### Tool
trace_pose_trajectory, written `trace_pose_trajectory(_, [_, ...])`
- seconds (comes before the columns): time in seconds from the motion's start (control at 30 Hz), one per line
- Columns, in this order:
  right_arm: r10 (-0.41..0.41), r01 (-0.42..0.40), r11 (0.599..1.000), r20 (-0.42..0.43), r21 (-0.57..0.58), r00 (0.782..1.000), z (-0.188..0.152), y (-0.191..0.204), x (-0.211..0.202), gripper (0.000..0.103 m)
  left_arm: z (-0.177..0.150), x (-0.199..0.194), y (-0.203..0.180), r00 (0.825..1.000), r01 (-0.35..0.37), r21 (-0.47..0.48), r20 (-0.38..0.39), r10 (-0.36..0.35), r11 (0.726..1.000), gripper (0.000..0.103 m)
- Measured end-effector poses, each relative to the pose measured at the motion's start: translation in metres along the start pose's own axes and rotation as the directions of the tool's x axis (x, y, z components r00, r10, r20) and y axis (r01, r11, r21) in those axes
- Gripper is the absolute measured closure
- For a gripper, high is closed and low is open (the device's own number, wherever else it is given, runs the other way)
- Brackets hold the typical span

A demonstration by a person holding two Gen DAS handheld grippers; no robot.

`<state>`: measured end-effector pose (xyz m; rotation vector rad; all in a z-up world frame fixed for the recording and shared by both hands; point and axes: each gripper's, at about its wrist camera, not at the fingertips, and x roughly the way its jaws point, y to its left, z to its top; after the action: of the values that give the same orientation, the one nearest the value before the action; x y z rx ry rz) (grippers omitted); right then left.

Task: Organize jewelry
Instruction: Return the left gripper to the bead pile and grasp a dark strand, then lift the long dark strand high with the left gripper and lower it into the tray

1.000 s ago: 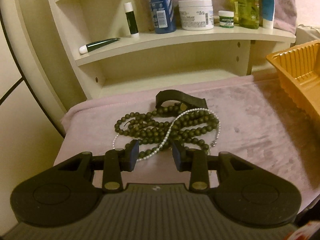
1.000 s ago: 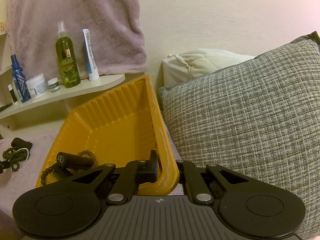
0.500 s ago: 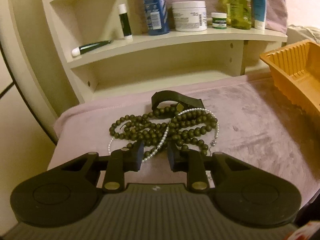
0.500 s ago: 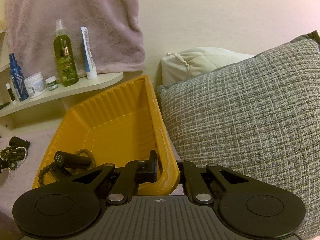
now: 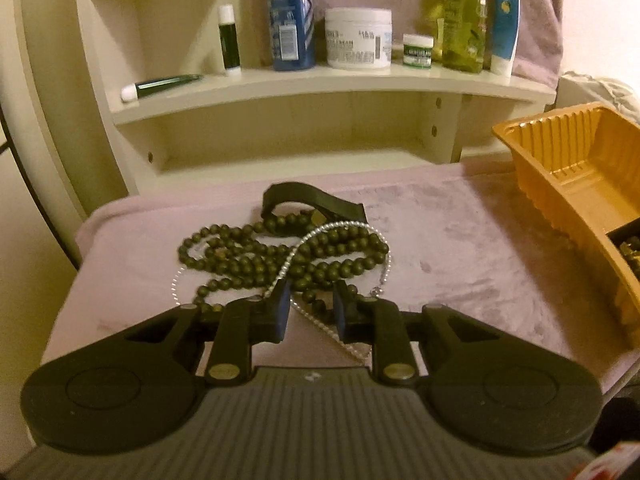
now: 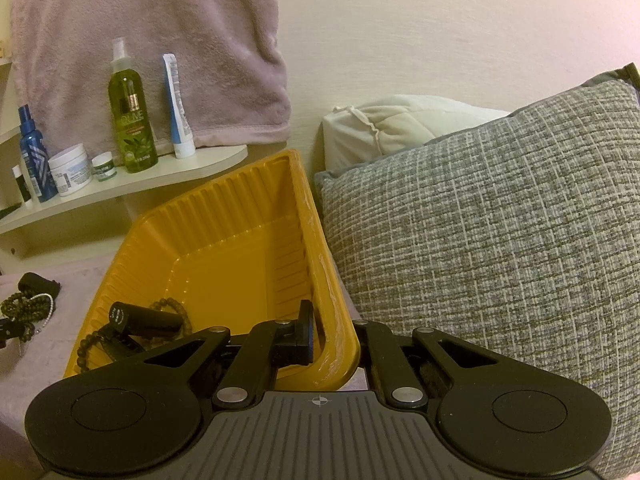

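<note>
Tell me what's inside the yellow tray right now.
Inside the yellow tray, near its front corner, lie a black cylinder and a dark bead bracelet. The right gripper, clamped on the rim, hides the nearest stretch of floor; the rest looks bare.

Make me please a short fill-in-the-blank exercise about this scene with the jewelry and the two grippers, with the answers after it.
1. The right gripper is clamped on the rim of the ____ tray.
2. The thin chain between the left gripper fingers is ____ in colour.
3. The dark bead necklace lies on a ____ cloth.
4. The white jar stands on the ____.

Answers: yellow; silver; pink; shelf
</note>
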<state>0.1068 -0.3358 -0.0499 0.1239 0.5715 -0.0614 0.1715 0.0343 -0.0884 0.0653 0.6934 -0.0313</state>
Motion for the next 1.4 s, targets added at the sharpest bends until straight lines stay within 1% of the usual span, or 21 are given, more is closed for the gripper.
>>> trace_pose_trajectory(0.1, [0.001,-0.001,1.000,0.001,0.000,1.000,0.000,0.000,-0.001,0.097,0.000,0.004,-0.002,1.000,-0.011,0.003,-0.004,0.011,1.000,0.085])
trace_pose_trajectory(0.13, [0.002,-0.002,1.000,0.002,0.000,1.000,0.000,0.000,-0.001,0.097,0.001,0.003,-0.001,1.000,-0.013,0.000,-0.007,0.013,1.000,0.093])
trace_pose_trajectory(0.17, [0.002,-0.002,1.000,0.003,-0.001,1.000,0.000,0.001,-0.002,0.097,0.002,0.003,-0.001,1.000,-0.010,0.001,-0.009,0.010,1.000,0.097])
trace_pose_trajectory(0.3, [0.002,-0.002,1.000,0.003,-0.002,1.000,0.001,0.001,-0.002,0.097,0.005,-0.009,0.003,1.000,0.011,0.024,0.006,-0.011,1.000,0.097])
trace_pose_trajectory(0.4, [0.003,-0.003,1.000,0.005,-0.002,1.000,0.001,0.002,-0.003,0.097,0.017,-0.023,0.005,0.999,0.033,0.056,0.034,-0.035,0.998,0.097])
trace_pose_trajectory(0.47, [0.004,-0.004,1.000,0.007,-0.002,1.000,0.002,0.003,-0.004,0.097,0.028,-0.032,0.008,0.997,0.049,0.088,0.052,-0.054,0.995,0.097])
trace_pose_trajectory(0.63, [0.012,-0.012,1.000,0.017,-0.005,1.000,0.003,0.005,-0.007,0.097,0.072,-0.064,0.019,0.988,0.077,0.184,0.117,-0.100,0.980,0.097])
trace_pose_trajectory(0.8, [0.015,-0.015,1.000,0.027,-0.007,1.000,0.004,0.007,-0.009,0.097,0.118,-0.099,0.030,0.974,0.092,0.257,0.178,-0.141,0.962,0.097])
trace_pose_trajectory(1.0, [0.016,-0.015,1.000,0.033,-0.013,0.999,0.005,0.009,-0.009,0.097,0.159,-0.140,0.035,0.953,0.075,0.317,0.256,-0.162,0.946,0.097])
trace_pose_trajectory(1.23, [0.018,-0.017,1.000,0.037,-0.019,0.999,0.007,0.010,-0.008,0.097,0.192,-0.176,0.031,0.924,0.049,0.349,0.340,-0.175,0.936,0.097])
trace_pose_trajectory(1.4, [0.019,-0.018,1.000,0.039,-0.022,0.999,0.009,0.010,-0.008,0.097,0.210,-0.197,0.026,0.902,0.055,0.367,0.381,-0.204,0.928,0.097])
